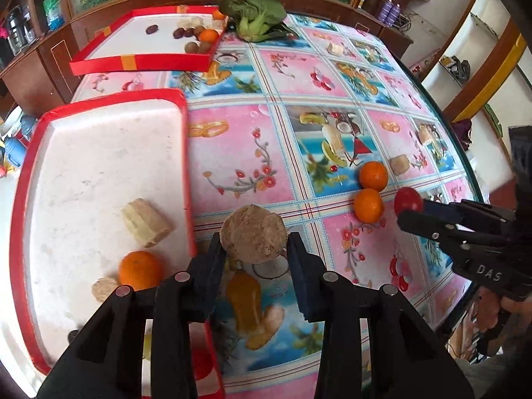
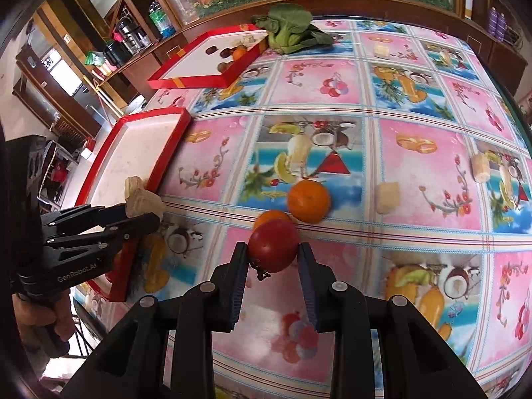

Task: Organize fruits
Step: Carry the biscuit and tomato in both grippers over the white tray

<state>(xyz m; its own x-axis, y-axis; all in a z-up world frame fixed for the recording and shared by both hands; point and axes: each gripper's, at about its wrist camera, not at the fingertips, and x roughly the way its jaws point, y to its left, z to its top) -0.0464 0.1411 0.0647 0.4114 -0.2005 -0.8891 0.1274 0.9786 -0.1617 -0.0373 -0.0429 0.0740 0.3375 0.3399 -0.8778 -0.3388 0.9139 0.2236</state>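
Holding one piece per gripper, sorting partly done.
Left wrist: left gripper [image 1: 254, 249] clamps tan chunk [image 1: 253, 237]; near tray [image 1: 181, 153] just left holds three pieces. Right wrist: right gripper [image 2: 272, 259] grips tomato [image 2: 273, 245]; two oranges [image 2: 308, 200] just ahead, chunks [image 2: 387, 198] ahead-right remain.

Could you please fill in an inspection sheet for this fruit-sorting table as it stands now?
Surface: table under a fruit-print cloth.
Job's things: near red tray holds a pale chunk, an orange and a brown piece; far red tray holds dark fruits and an orange; two loose oranges and pale chunks on the cloth.
Clutter: leafy greens beside the far tray.
Grippers: left gripper shut on a brown round piece; right gripper shut on a red fruit.
Cables: nothing seen on the table.
Surroundings: wooden cabinets, shelves, bottles.
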